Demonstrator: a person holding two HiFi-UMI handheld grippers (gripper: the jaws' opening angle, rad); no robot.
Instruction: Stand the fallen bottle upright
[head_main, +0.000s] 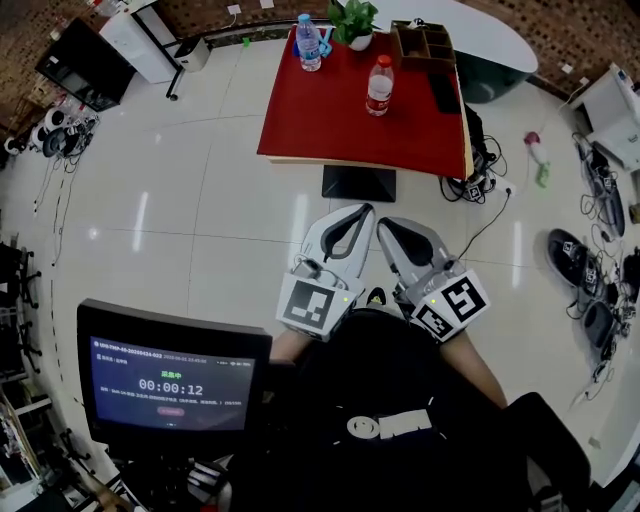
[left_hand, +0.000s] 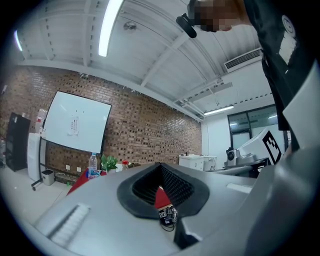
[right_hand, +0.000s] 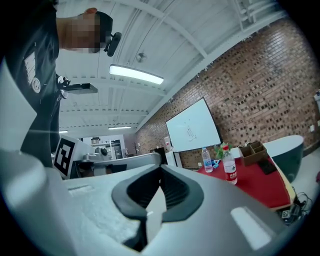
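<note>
Two clear water bottles stand upright on the red table: a blue-labelled bottle at the far left corner and a red-capped bottle near the middle. No lying bottle shows in any view. My left gripper and right gripper are side by side close to my body, well short of the table, both pointing level at it. Both are shut with nothing between the jaws. The left gripper view shows the blue-labelled bottle far off. In the right gripper view both the blue-labelled bottle and the red-capped bottle appear.
A potted plant, a wooden organiser and a flat black device share the table. A black block sits on the floor under its near edge. A monitor stands at lower left. Cables and spare equipment litter the floor on the right.
</note>
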